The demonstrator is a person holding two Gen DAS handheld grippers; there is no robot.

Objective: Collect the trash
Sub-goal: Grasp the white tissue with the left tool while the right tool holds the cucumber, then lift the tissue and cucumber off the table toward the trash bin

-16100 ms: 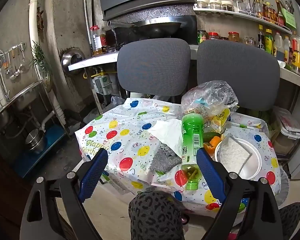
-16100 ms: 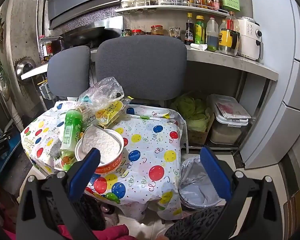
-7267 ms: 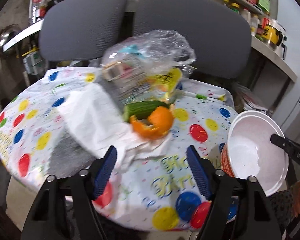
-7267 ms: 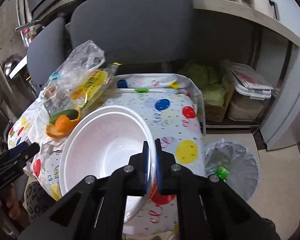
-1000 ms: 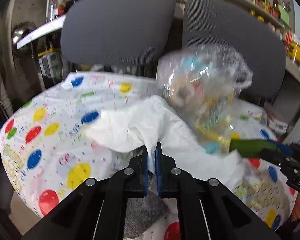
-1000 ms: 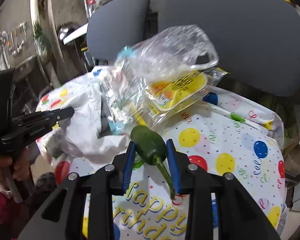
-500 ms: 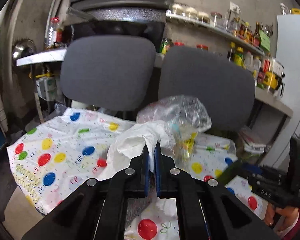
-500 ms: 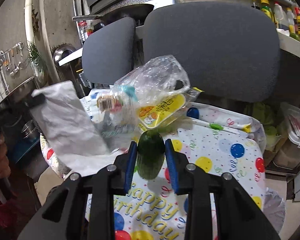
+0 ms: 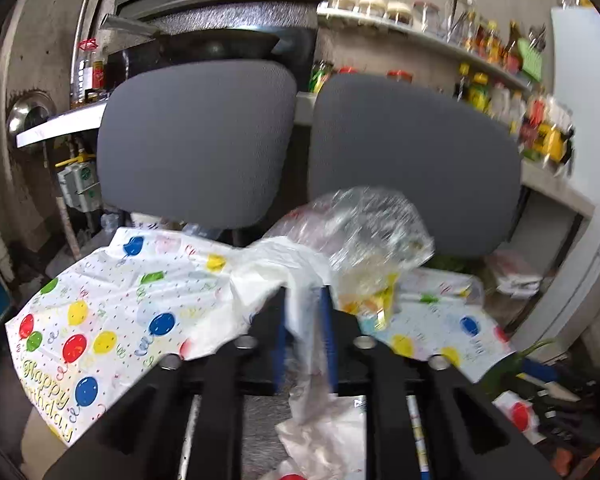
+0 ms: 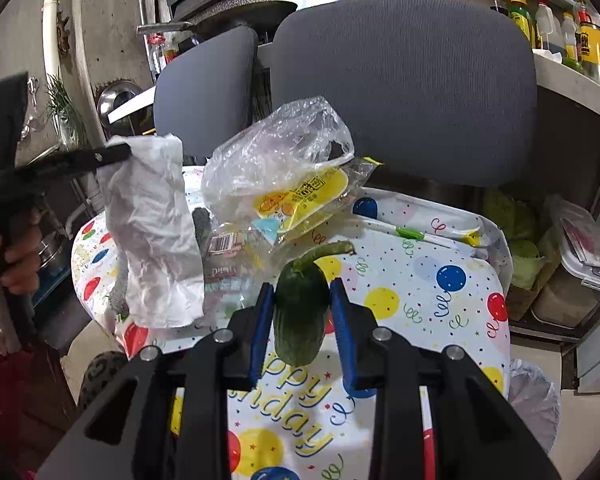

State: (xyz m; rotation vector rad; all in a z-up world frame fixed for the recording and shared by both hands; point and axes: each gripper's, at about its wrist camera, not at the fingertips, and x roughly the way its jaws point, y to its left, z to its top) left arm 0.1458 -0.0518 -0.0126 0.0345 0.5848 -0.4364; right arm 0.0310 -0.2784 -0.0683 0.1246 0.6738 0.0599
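Observation:
My left gripper (image 9: 303, 300) is shut on a crumpled white paper sheet (image 9: 284, 268) and holds it lifted above the table; the sheet hangs down in the right wrist view (image 10: 152, 232) at the left. My right gripper (image 10: 302, 292) is shut on a dark green cucumber piece (image 10: 302, 312), held over the balloon-print tablecloth (image 10: 420, 280). A clear plastic bag (image 10: 276, 160) with yellow wrappers lies at the table's far side, and shows in the left wrist view (image 9: 364, 236).
Two grey chair backs (image 9: 196, 140) (image 10: 404, 80) stand behind the table. A lined trash bin (image 10: 534, 400) sits on the floor at the right. Shelves with bottles (image 9: 496, 92) run along the wall. A grey scouring pad (image 10: 200, 220) lies behind the paper.
The left gripper has lifted the white paper higher off the table. The right gripper has drawn the cucumber back slightly toward the table's near side.

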